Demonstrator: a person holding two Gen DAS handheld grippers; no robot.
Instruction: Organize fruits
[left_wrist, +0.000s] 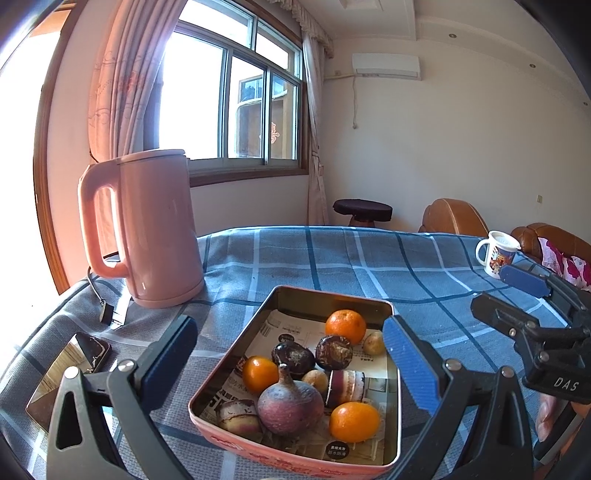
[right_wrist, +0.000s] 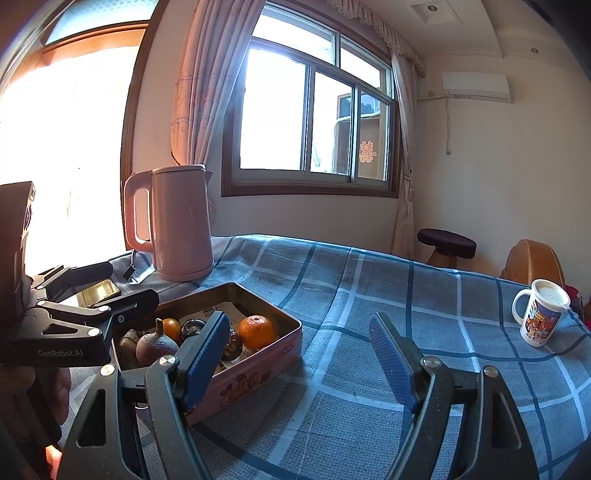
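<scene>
Both jaws wide, holding nothing: left gripper (left_wrist: 291, 360) hovers over the pink rectangular metal tin (left_wrist: 221, 417); right gripper (right_wrist: 299, 356) sits beside it above the blue plaid tablecloth (right_wrist: 369, 295). Oranges (left_wrist: 345, 325), dark round fruits (left_wrist: 333, 352) and a purple bulb-shaped fruit (left_wrist: 290, 406) all lie in the tin. Fits fruit already gathered or sorting pending; can't tell which.

Open plaid worktop (right_wrist: 369, 295) fills the centre and right of the right wrist view. At left the fruit tin (right_wrist: 258, 363) and pink kettle (right_wrist: 181, 225) block passage; a lidded mug (right_wrist: 541, 317) stands far right.
</scene>
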